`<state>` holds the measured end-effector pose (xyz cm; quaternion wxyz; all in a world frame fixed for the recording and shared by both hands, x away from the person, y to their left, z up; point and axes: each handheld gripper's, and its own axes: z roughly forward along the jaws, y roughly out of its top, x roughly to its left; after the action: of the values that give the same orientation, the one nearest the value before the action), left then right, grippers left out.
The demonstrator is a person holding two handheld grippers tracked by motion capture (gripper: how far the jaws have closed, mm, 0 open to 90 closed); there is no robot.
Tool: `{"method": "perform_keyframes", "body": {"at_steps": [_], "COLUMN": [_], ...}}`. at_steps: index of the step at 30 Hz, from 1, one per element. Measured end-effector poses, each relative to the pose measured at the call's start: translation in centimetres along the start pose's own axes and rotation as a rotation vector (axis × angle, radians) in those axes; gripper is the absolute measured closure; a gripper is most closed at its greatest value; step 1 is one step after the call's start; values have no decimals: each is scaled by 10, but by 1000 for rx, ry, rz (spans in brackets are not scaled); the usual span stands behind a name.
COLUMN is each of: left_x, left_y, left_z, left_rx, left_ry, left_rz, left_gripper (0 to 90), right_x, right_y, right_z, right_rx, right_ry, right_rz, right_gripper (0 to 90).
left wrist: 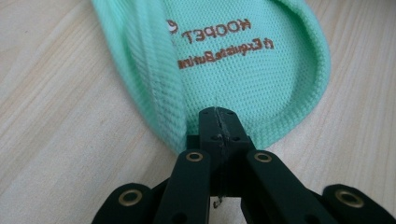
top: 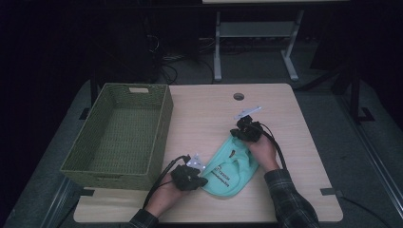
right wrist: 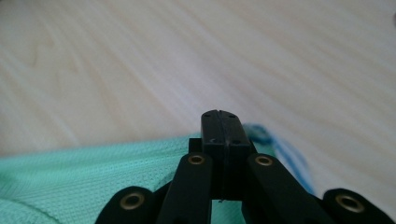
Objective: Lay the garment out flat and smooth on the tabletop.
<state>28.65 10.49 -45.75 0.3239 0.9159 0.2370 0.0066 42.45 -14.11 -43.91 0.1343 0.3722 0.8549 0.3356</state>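
A mint-green mesh garment (top: 230,166) with brown lettering lies on the wooden table (top: 204,109), near its front edge. My left gripper (top: 200,180) is at the garment's near left edge. In the left gripper view its jaws (left wrist: 219,115) are pressed together with the garment's (left wrist: 243,70) rim pinched between them. My right gripper (top: 239,134) is at the garment's far end. In the right gripper view it (right wrist: 219,116) is shut over the fabric edge (right wrist: 93,172), with a blurred blue trim (right wrist: 285,151) beside it.
An empty green woven basket (top: 164,128) stands on the left part of the table, close to the left gripper. A round cable hole (top: 238,96) is at the table's back. Bare wood lies to the right and behind the garment.
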Motion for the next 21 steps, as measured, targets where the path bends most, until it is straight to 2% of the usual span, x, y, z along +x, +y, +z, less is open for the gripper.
{"method": "perform_keyframes", "body": {"at_steps": [3,6,10,12,14,15,19,21], "left_x": [1,0,-2,-2,-3,-2,1,4], "left_y": [0,0,0,2,4,5,16,23], "left_z": [0,0,0,-1,-1,-3,-10,-13], "left_rx": [2,0,6,17,11,19,-36,-44], "left_ry": [2,2,8,6,12,17,18,32], "left_rz": [7,3,13,19,1,21,8,12], "left_gripper": [896,896,892,866,845,829,812,804], "right_x": [-4,-10,-11,-11,-11,-11,-5,-2], "right_y": [7,10,4,1,-3,-4,-14,-21], "right_z": [1,6,7,-1,-11,-16,-36,-46], "right_rx": [-37,-43,-43,-69,-86,-98,-117,-125], "right_ry": [-40,-33,-18,-9,2,9,22,33], "right_rz": [17,60,57,68,68,67,49,37], "right_gripper": [900,900,900,900,894,870,832,833]}}
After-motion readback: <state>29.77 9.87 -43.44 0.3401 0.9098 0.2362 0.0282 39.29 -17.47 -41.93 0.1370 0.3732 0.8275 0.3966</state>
